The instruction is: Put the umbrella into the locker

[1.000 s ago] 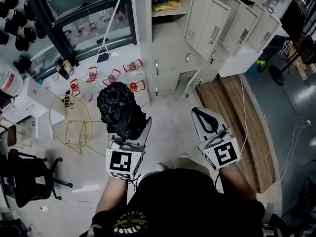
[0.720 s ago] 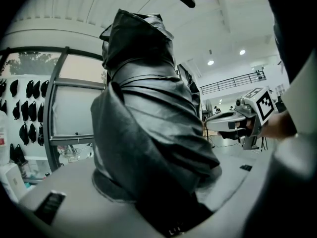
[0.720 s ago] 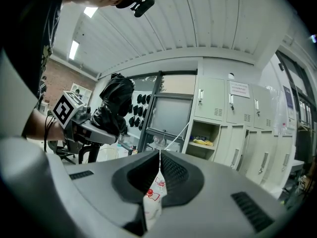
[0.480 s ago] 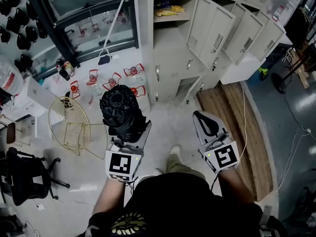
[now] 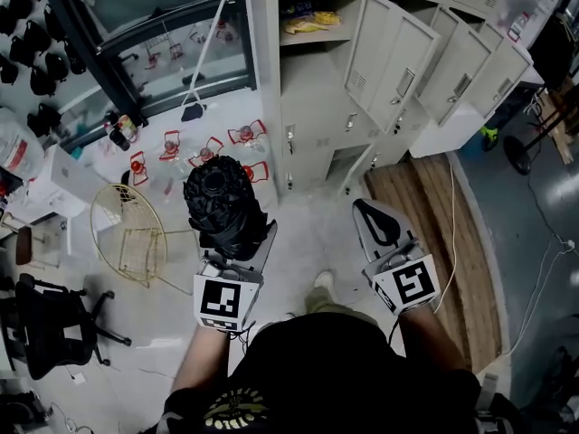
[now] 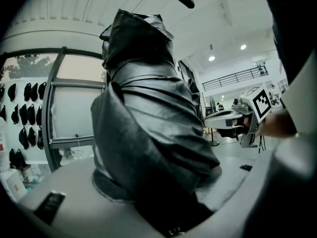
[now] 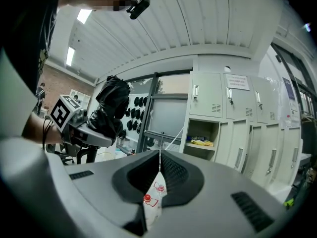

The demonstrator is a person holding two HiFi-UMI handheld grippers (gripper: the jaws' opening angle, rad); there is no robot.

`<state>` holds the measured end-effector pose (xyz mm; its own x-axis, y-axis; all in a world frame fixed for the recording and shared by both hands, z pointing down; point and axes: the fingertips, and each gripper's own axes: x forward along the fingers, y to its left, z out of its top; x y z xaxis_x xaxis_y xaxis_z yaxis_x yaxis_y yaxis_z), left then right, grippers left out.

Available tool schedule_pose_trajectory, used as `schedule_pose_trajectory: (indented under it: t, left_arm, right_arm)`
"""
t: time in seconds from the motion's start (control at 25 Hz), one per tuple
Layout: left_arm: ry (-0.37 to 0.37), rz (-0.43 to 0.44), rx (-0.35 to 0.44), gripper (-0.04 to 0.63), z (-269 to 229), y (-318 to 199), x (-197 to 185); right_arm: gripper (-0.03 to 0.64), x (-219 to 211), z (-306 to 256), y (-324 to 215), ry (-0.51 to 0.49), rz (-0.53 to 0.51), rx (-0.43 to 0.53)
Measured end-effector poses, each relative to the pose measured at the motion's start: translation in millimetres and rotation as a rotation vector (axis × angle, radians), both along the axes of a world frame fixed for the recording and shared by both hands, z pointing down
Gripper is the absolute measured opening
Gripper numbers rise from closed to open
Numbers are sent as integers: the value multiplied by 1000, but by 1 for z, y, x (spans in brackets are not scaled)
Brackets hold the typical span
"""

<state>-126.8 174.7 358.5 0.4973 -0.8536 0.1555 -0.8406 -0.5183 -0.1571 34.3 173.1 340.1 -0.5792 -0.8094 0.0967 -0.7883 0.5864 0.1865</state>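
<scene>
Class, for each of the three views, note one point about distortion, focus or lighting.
Head view: sharp and evenly lit, lockers splay outward. Left gripper view: fisheye with black corners, the close umbrella slightly soft. Right gripper view: ceiling lamps glare, straight edges bow.

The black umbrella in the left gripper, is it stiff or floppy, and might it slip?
The umbrella probably gives outside: its fabric lies in loose, wrinkled folds. That fabric looks glossy, so it may slide in the left gripper. Most of it stands above the grip, so it could tip.
</scene>
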Motion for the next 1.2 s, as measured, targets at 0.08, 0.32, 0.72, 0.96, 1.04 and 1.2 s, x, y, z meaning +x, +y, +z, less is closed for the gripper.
schedule_pose_trajectory:
  t: [0.08, 0.32, 0.72, 0.96, 1.04, 1.2]
  left_arm:
    - [-7, 2, -7, 275, 3, -9, 3]
    - [-19, 17, -19, 275, 7, -31, 13]
    - [-54, 50, -69, 275, 23, -60, 31]
    - [-66, 75, -109, 275, 32, -74, 42]
    - [-71, 83, -113, 276, 34, -77, 46]
    - [-72, 92, -114, 276, 34, -86, 53]
  right_arm:
    - [29, 2, 2, -9, -3, -2, -3]
    - [29, 6, 6, -33, -1, 0, -24]
    - [29, 18, 19, -60, -2, 17, -74]
    - [29, 17, 25, -73, -9, 4, -93]
    - [29, 18, 27, -77, -8, 2, -101]
    - [29, 20, 22, -88, -26, -18, -50]
